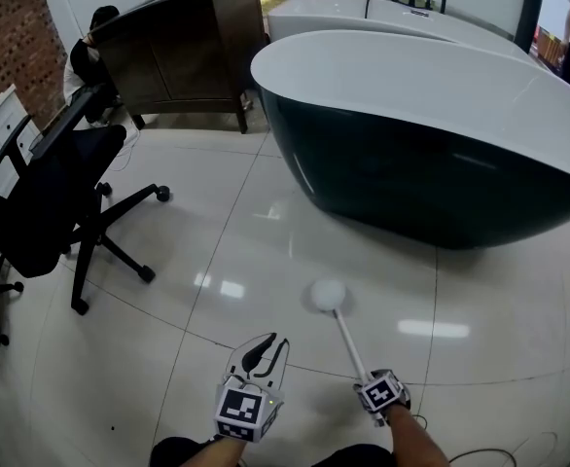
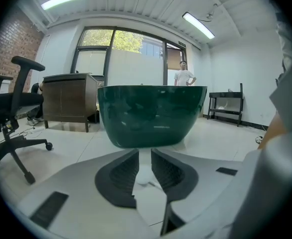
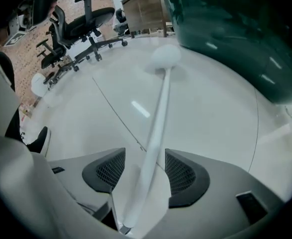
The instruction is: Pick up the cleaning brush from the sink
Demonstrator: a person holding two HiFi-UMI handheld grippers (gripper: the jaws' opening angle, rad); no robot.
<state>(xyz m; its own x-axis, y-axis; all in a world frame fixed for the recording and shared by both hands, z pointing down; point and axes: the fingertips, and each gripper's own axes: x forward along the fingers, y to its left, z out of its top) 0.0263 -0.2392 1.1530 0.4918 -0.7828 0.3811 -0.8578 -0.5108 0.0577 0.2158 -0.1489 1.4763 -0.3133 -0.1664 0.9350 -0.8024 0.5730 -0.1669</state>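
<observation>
Head view, cleaning brush near dark bathtub

Notes: your right gripper hid the cleaning brush handle's end in the head view. Brush head smeared in the right gripper view. Pads' contact with handle: unclear. Bathtub and office chair ran off frame.

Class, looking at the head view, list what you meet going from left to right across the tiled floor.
office chair → left gripper → brush → right gripper
</observation>
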